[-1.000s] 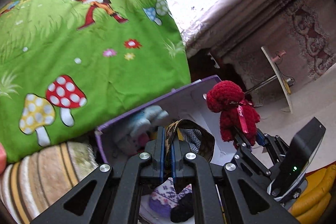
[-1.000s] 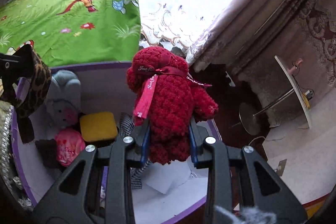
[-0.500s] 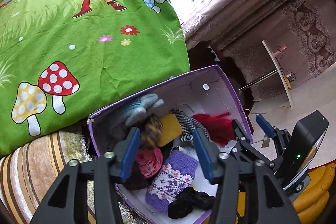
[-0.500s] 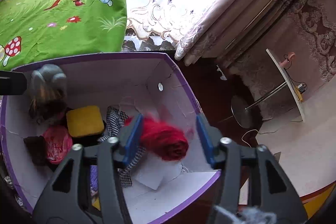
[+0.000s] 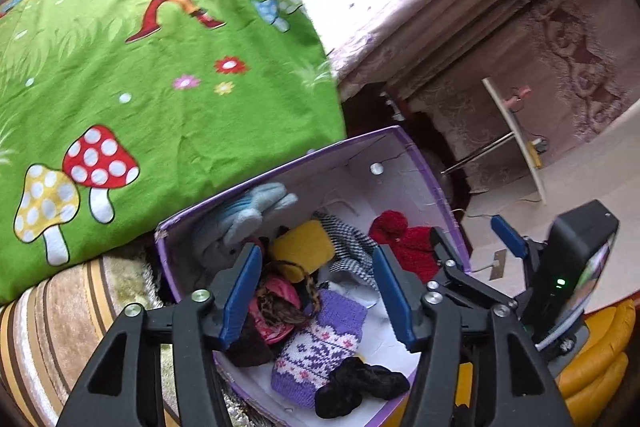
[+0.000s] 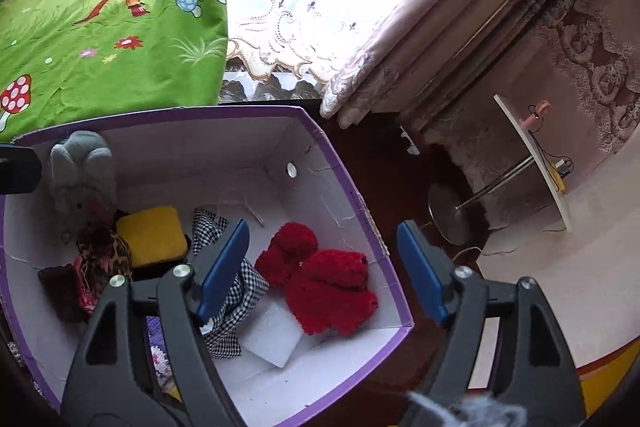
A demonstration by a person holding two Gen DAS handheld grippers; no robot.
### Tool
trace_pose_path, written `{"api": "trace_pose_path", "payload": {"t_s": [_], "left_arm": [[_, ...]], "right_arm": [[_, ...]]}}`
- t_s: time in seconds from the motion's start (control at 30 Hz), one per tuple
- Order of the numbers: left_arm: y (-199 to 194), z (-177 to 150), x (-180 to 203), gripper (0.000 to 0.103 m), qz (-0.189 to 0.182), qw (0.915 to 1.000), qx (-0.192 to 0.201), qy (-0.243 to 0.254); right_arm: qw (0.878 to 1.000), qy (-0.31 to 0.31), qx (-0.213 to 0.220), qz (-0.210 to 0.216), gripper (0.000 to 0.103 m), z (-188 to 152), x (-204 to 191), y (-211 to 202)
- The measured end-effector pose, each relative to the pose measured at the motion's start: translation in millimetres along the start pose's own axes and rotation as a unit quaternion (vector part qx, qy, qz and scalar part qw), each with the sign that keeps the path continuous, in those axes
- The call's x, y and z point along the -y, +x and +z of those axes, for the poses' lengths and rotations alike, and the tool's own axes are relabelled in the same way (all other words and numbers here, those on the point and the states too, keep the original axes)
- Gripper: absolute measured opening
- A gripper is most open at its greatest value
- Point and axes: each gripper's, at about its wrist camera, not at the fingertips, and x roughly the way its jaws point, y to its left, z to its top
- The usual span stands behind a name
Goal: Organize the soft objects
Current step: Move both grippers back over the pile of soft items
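A purple-rimmed white box holds several soft things. The red knitted bear lies in its right corner, below my right gripper, whose jaws are opening with nothing pressed between them. A leopard-print fabric piece rests on a pink item under my left gripper, which is also opening and empty. Also inside are a yellow sponge, a grey-blue plush, a checked cloth, a purple knitted mitten and a black fuzzy item.
A green cartoon-print blanket lies behind the box. A striped brown cushion sits at lower left. Curtains hang at the right, with a stand on a round base on the floor. Yellow padding is at lower right.
Both grippers have opened. The red bear dropped from the right gripper into the box's right corner, and the leopard-print piece fell from the left gripper onto the pink item.
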Motion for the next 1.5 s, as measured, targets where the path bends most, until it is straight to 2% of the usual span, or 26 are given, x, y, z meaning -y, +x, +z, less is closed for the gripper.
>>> {"api": "trace_pose_path", "payload": {"t_s": [0.2, 0.3, 0.47, 0.6, 0.8, 1.03, 1.17, 1.5], "left_arm": [[-19, 6, -5, 0.063, 0.014, 0.9992, 0.033, 0.016], [-29, 11, -15, 0.063, 0.016, 0.9990, 0.041, 0.006], [-54, 15, -31, 0.063, 0.042, 0.9960, 0.078, -0.001], [-70, 18, -44, 0.063, 0.050, 0.9940, 0.097, -0.011], [-76, 19, -61, 0.063, 0.009, 0.9957, 0.087, -0.030], [-87, 15, -80, 0.063, 0.002, 0.9947, 0.092, -0.048], [-96, 15, -94, 0.063, 0.011, 0.9927, 0.101, -0.065], [-123, 16, -139, 0.063, 0.060, 0.9829, 0.129, -0.117]], "right_arm": [[1.000, 0.004, 0.002, 0.001, 0.079, 4, -3, -6], [1.000, 0.006, 0.009, -0.007, 0.079, 7, -7, -12], [1.000, 0.009, 0.017, -0.002, 0.079, 12, -13, -19], [1.000, 0.003, 0.024, -0.017, 0.079, 15, -20, -25], [0.999, 0.009, 0.026, -0.038, 0.079, 17, -26, -29], [0.999, 0.011, 0.027, -0.032, 0.079, 18, -39, -38], [0.999, 0.013, 0.028, -0.027, 0.083, 20, -46, -42], [0.999, 0.008, 0.032, 0.005, 0.083, 24, -64, -45]]}}
